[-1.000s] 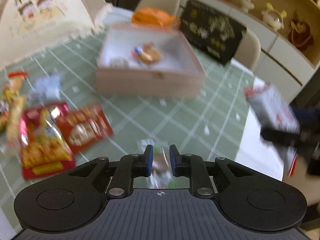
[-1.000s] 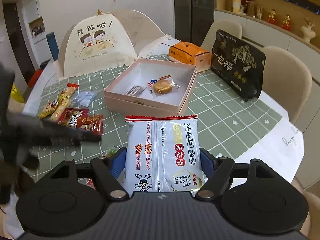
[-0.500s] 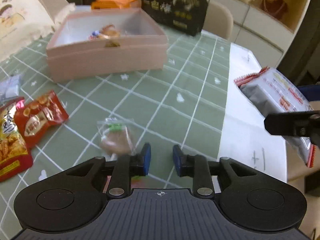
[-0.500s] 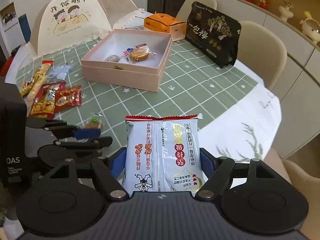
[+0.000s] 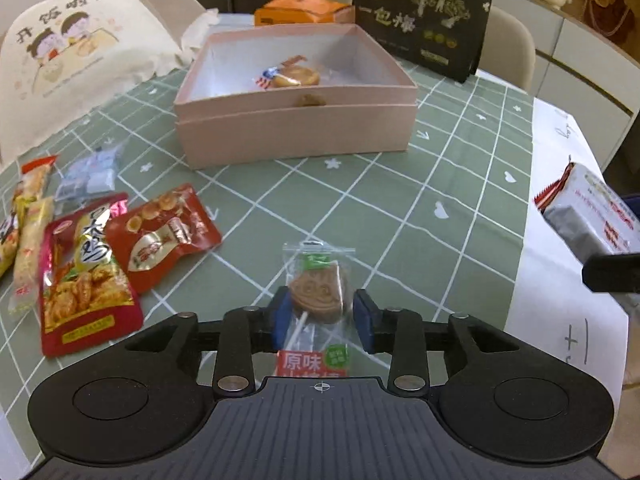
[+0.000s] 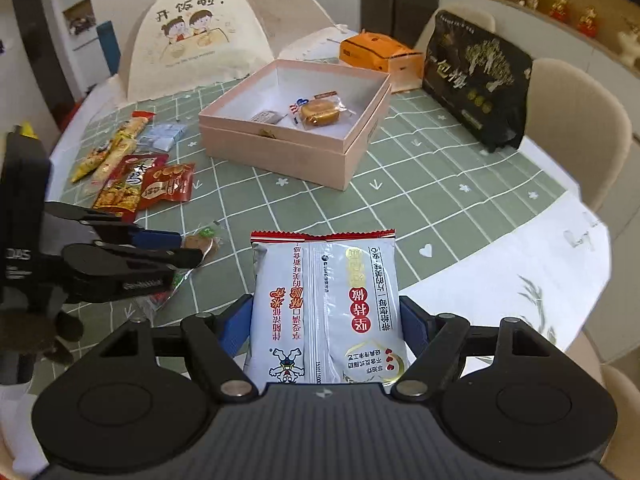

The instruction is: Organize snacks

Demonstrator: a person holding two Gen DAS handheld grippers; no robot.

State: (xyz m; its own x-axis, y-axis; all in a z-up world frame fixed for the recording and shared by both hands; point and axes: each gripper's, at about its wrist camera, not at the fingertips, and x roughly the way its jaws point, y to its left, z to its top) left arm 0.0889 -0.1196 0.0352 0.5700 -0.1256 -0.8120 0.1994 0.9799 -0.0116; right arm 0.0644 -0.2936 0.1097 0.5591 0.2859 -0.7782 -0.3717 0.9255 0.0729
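Note:
My left gripper [image 5: 322, 314] is open, its blue pads on either side of a brown lollipop in a clear wrapper [image 5: 318, 294] lying on the green checked tablecloth [image 5: 400, 208]. It does not grip it. My right gripper [image 6: 326, 322] is shut on a white snack bag [image 6: 324, 308] and holds it above the table's near edge; the bag also shows in the left wrist view [image 5: 592, 216]. The open pink box [image 5: 296, 120] stands ahead with a wrapped pastry [image 5: 290, 76] inside. In the right wrist view the left gripper [image 6: 168, 246] is low at the lollipop [image 6: 204, 242].
Several red and yellow snack packets [image 5: 92, 256] and a pale blue packet [image 5: 90, 176] lie left of the box. A cloth food cover [image 5: 80, 64], an orange carton [image 5: 304, 10] and a black bag [image 5: 420, 20] stand behind. The table edge [image 5: 560, 280] is at right.
My left gripper opened wider and swung left and forward so the lollipop now lies between its pads. The right gripper kept hold of the white bag and shifted a little.

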